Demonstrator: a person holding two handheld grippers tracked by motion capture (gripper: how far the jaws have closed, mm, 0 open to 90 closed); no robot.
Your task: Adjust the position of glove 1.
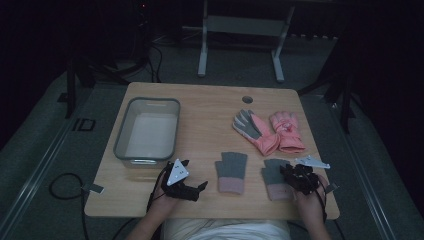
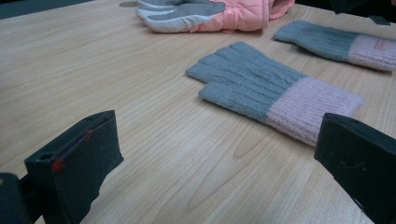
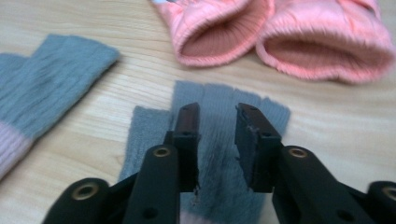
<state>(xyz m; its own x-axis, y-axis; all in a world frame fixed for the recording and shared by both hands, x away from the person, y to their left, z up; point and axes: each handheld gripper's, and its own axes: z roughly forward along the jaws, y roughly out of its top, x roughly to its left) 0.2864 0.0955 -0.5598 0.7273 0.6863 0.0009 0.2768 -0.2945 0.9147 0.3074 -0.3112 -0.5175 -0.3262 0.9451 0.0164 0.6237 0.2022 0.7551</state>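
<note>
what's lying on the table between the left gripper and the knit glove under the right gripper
Another grey and pink knit glove lies flat between the left gripper and the right glove, as the high view shows.

The right glove point(image 1: 276, 176) is grey knit with a pink cuff and lies flat near the table's front edge, fingers pointing away. Its twin point(image 1: 231, 171) lies flat just left, apart.

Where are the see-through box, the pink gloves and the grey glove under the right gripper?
Clear box point(image 1: 121, 134): high view, on its left wall.
Pink gloves point(image 1: 285, 131): high view, on the right-hand glove's back.
Grey glove point(image 3: 219, 140): right gripper view, on the knit fingers between the jaws.
</note>
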